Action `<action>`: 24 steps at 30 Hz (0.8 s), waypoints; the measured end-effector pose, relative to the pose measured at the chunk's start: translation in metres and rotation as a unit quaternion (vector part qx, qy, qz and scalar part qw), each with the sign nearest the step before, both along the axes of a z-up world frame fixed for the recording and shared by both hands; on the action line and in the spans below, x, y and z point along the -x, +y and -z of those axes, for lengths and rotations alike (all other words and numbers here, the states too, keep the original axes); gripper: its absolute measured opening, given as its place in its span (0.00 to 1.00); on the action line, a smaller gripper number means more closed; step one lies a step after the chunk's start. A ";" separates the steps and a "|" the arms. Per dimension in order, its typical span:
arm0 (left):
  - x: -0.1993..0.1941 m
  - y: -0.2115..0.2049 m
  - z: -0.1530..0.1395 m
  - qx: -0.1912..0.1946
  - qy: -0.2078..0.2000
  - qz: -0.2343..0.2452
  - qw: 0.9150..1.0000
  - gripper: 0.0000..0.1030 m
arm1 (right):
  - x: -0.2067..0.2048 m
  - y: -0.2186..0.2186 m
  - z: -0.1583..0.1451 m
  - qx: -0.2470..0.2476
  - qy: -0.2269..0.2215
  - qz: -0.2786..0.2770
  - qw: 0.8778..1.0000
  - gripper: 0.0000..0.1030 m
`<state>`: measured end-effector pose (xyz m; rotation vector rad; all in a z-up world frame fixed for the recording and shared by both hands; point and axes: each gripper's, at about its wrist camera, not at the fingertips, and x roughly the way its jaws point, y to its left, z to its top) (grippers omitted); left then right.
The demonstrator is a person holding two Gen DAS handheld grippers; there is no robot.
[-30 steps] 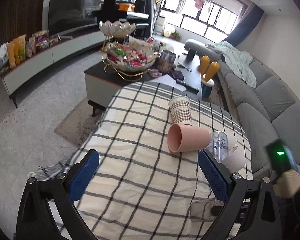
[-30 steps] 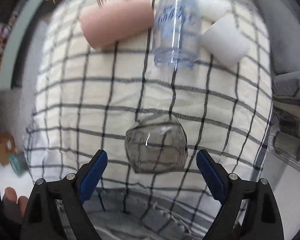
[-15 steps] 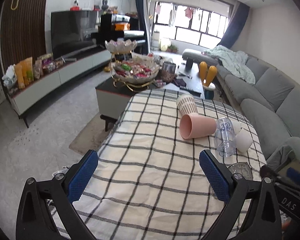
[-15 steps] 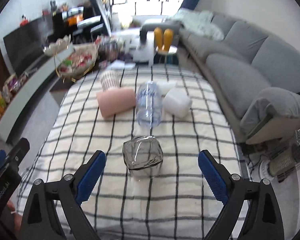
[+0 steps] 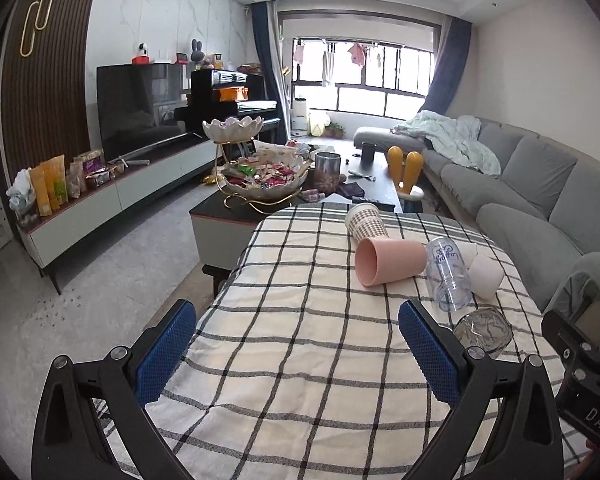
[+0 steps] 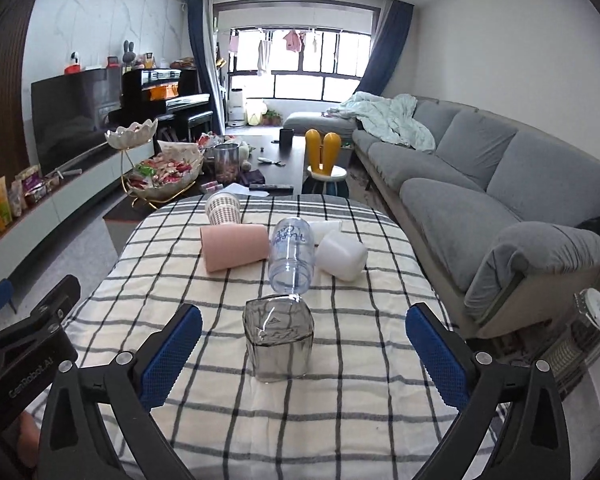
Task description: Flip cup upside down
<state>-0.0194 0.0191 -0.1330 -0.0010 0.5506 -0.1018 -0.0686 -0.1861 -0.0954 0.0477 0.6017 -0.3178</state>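
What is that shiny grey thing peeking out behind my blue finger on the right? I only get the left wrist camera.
Observer: A smoky grey square-sided glass cup, standing on the black-and-white checked tablecloth. The right wrist view shows all of it.
Operator: Is it upside down already?
Observer: It seems so. Its top looks like a closed flat face with a small triangle mark, though clear glass makes that hard to confirm.
Operator: Is the other grabber holding it?
Observer: No. The right gripper is wide open, with a gap between each blue pad and the cup.
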 end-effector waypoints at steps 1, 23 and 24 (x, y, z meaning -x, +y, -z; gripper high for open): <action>0.001 -0.002 0.000 -0.003 -0.001 0.002 1.000 1.00 | 0.002 -0.002 0.000 -0.001 -0.004 0.003 1.000 0.99; 0.010 -0.020 -0.010 -0.023 0.016 0.030 0.999 1.00 | 0.019 -0.015 -0.007 -0.019 -0.036 0.018 0.999 0.99; 0.011 -0.021 -0.010 -0.023 0.016 0.031 0.999 1.00 | 0.020 -0.016 -0.007 -0.019 -0.036 0.018 0.999 0.99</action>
